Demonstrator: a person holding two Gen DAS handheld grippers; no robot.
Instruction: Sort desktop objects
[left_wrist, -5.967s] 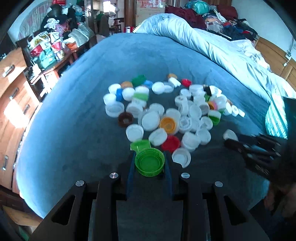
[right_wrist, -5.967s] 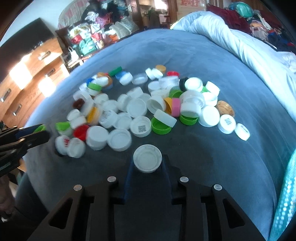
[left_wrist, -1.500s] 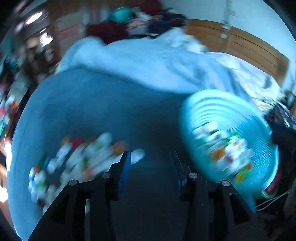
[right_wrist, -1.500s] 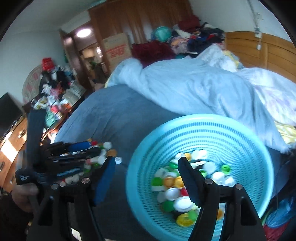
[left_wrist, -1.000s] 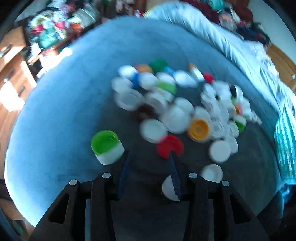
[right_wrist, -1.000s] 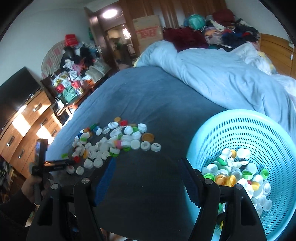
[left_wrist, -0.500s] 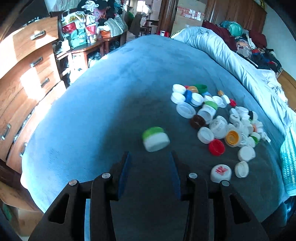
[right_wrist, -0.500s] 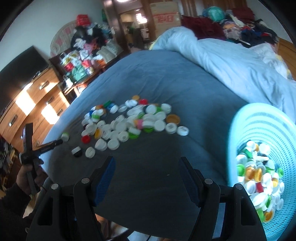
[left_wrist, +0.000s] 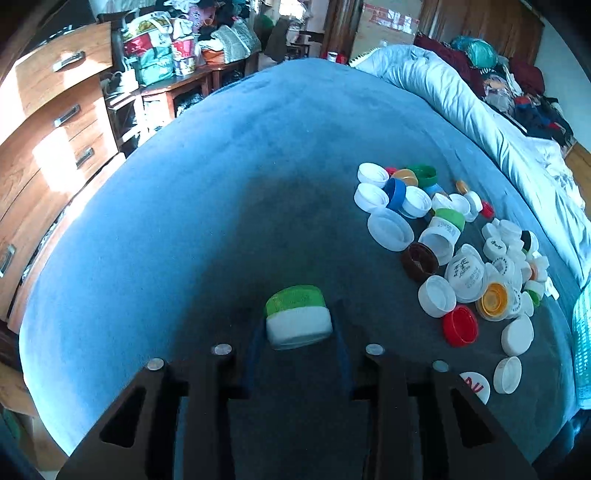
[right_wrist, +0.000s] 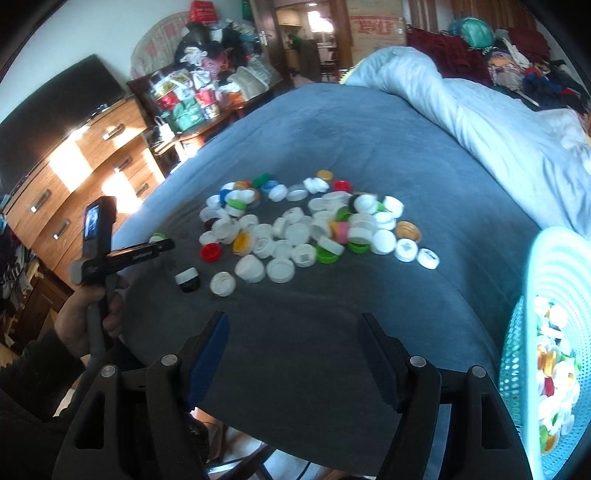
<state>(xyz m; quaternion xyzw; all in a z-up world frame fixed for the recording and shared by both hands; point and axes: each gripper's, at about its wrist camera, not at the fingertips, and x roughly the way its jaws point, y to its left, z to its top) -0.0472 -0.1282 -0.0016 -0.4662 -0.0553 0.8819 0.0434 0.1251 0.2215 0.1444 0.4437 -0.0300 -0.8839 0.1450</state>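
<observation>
A green-and-white cap (left_wrist: 297, 316) lies on the blue bedspread between the fingers of my left gripper (left_wrist: 297, 332), which is open around it. The jaws stand just wider than the cap. A heap of white, green, red and yellow caps (left_wrist: 454, 243) lies to its right. In the right wrist view the same heap (right_wrist: 306, 229) is spread mid-bed, and my left gripper (right_wrist: 162, 244) shows at its left end. My right gripper (right_wrist: 293, 354) is open and empty above the bed's near edge. The cyan basket (right_wrist: 554, 354) with several caps is at the right.
A wooden chest of drawers (left_wrist: 40, 122) stands left of the bed. A pale duvet (right_wrist: 480, 122) is bunched along the far right side. A red cap (left_wrist: 460, 325) and loose white caps (left_wrist: 508, 373) lie near the left gripper's right side.
The left gripper has come forward so the green-and-white cap now sits between its fingers. The right gripper has swung left, leaving the basket at the frame's edge.
</observation>
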